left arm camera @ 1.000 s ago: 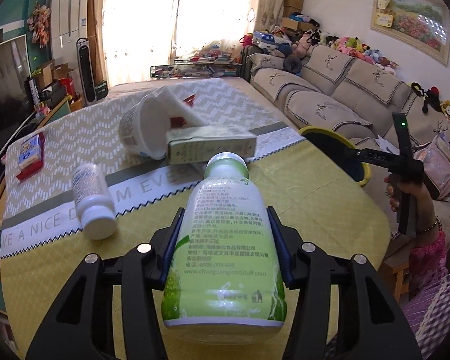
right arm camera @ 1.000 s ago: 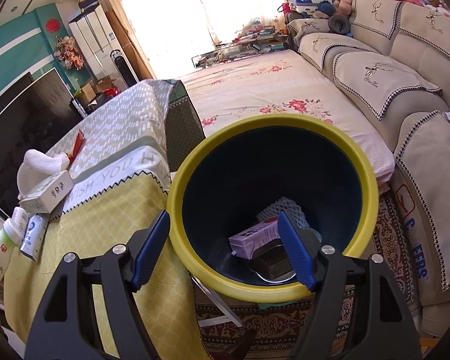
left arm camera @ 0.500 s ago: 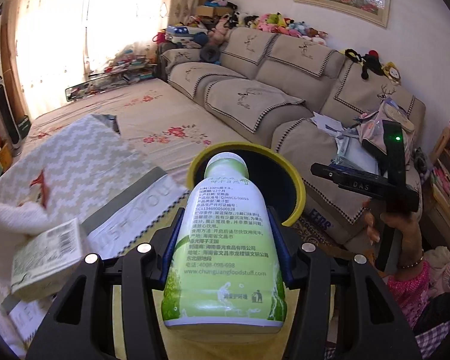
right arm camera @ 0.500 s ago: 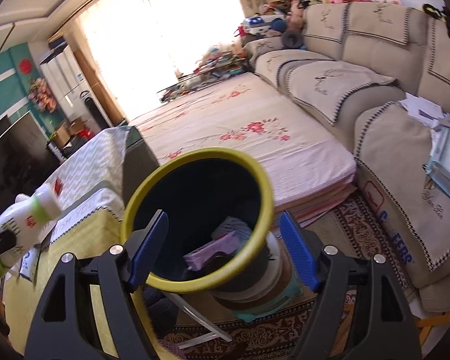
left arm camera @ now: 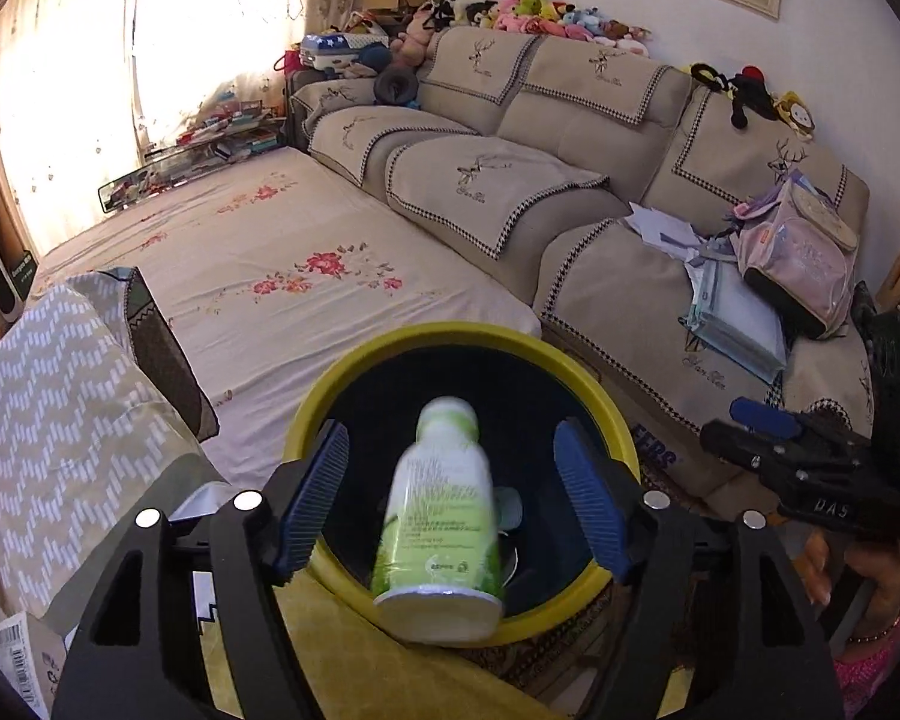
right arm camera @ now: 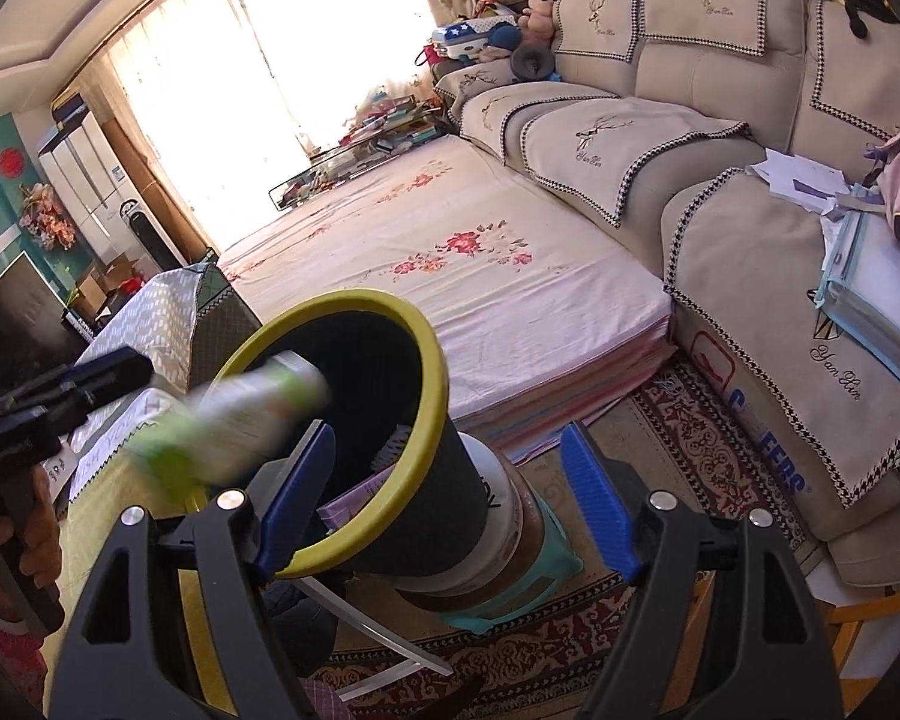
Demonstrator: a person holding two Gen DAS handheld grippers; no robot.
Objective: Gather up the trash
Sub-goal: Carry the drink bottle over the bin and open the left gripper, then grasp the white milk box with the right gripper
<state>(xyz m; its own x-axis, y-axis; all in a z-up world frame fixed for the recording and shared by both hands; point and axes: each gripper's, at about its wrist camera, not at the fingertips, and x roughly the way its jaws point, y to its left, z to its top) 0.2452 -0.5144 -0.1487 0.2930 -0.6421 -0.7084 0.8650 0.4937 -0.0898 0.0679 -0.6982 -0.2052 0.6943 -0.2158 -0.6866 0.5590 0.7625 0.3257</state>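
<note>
Left gripper (left arm camera: 450,495) fingers opening; blurred bottle (left arm camera: 441,525) seemingly loose, cap toward bin (left arm camera: 606,414).

Green-and-white plastic bottle (left arm camera: 441,516), capped, motion-blurred, cap toward 12 o'clock, free in the air over the bin mouth. Yellow-rimmed dark bin (left arm camera: 576,369) holds a purple carton (right arm camera: 354,495) at its bottom.

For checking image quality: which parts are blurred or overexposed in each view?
Left wrist view: the bottle is motion-blurred between the opening jaws, above the bin; the window is blown out. Right wrist view: bottle smeared more strongly; same window glare; fisheye bends the edges.
</note>
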